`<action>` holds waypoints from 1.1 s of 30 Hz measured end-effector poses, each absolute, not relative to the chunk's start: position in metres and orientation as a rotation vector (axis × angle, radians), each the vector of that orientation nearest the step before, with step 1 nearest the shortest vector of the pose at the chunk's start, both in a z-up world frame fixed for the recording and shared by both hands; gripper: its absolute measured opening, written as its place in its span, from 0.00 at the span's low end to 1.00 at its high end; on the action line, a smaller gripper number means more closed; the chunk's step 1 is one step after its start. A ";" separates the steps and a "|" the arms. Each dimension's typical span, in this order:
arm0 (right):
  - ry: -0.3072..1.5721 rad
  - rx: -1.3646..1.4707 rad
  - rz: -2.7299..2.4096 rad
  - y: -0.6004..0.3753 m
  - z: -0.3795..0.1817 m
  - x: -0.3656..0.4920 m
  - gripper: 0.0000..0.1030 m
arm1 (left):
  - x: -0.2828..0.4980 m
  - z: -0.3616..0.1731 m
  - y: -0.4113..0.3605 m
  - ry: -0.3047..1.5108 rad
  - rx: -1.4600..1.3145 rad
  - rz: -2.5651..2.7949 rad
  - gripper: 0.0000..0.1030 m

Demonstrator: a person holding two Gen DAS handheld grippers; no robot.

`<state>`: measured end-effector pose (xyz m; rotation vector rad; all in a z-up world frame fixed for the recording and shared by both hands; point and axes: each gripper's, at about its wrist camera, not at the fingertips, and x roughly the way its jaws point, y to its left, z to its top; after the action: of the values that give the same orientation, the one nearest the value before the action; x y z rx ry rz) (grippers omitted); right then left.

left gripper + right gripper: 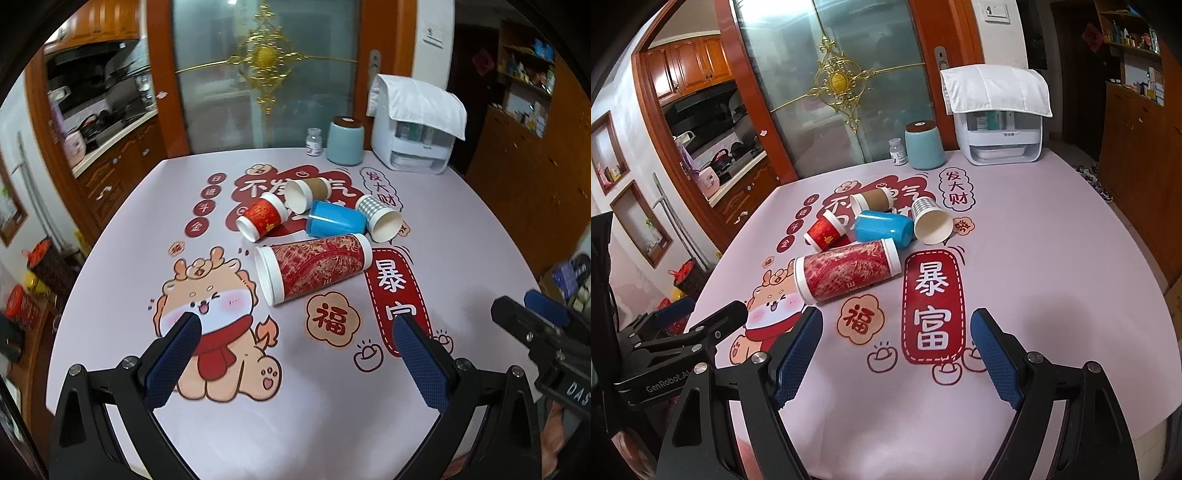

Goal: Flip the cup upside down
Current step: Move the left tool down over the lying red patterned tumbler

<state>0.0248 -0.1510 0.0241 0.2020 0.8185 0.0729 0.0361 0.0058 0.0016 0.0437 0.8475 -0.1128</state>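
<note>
Claws both spread wide: my left claw [295, 325] and right claw [895, 323] hold nothing, cups [314, 267] lying ahead on the table [461, 258].

Both grippers spread wide, holding nothing.

Left gripper [295, 328] hovers above the table [295, 424] at its near edge, blue-padded fingers [173, 362] far apart. Right gripper [895, 328] likewise above the table's near edge, just beside the left one, pads [995, 362] equally splayed. Each shows at the edge of the other's view.
</note>
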 end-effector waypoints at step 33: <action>1.098 0.331 0.074 -0.155 -0.098 0.208 0.81 | 0.209 -0.095 -0.063 1.059 0.790 -0.476 0.99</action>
<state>0.2076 -0.1551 -0.0975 0.3312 1.0977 0.0738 0.2091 -0.0626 -0.0955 0.7896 1.0585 -0.4759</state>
